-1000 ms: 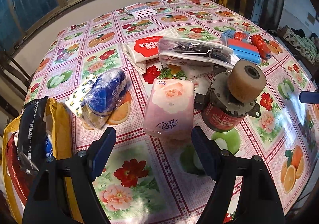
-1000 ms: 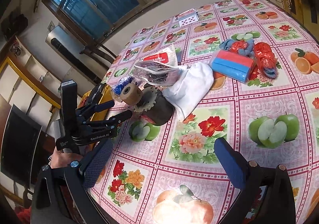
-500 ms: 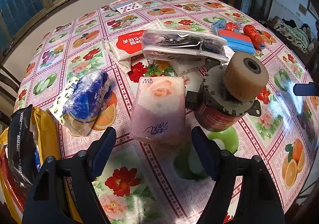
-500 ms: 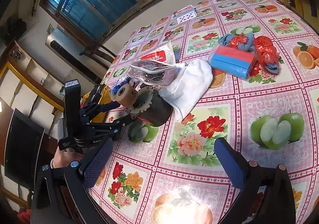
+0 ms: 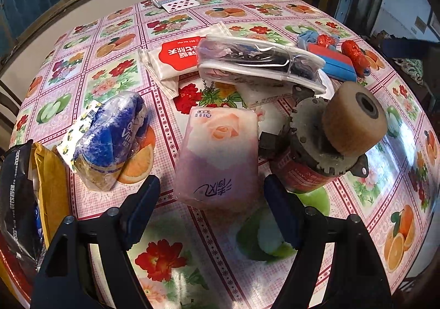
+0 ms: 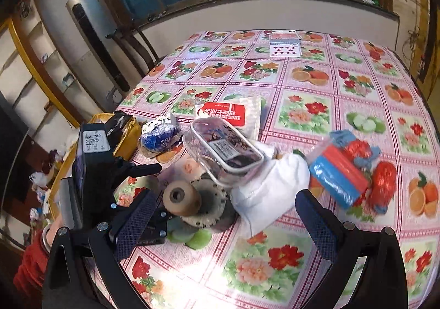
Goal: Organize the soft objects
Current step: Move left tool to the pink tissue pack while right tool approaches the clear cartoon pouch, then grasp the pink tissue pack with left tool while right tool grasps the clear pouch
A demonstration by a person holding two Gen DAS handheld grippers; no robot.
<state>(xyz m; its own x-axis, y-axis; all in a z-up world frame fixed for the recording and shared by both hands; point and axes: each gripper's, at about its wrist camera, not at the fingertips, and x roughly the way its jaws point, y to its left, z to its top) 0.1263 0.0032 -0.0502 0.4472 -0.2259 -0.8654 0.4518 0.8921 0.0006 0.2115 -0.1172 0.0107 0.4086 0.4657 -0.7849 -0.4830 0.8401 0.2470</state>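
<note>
The table [image 5: 365, 199] fills both views, round-edged and covered in a glossy pink oilcloth printed with squares of fruit and flowers; its near rim curves along the lower right of the left wrist view, and bare cloth lies open in the lower centre of each frame. At centre right of the left wrist view stands a heavy metal motor [image 5: 327, 149], grimy, toothed around its collar, with a tan roller on top. Just left of it, at frame centre, lies a soft pink tissue pack [image 5: 220, 155] with a rose print, its near end between the spread jaws of the left gripper [image 5: 211, 204], not touched by either pad. A crinkled blue-and-white plastic-wrapped pack [image 5: 112, 141] rests at centre left, apart from it. Above, a clear zip pouch [image 5: 258, 61] leans over a flat red-and-white wipes packet [image 5: 176, 58]. In the right wrist view a limp white cloth [image 6: 269, 188] sprawls at centre, a blue-and-red sponge block [image 6: 338, 177] beside it at centre right. The right gripper [image 6: 228, 218] hangs over the cloth's near edge, jaws wide apart, holding nothing
</note>
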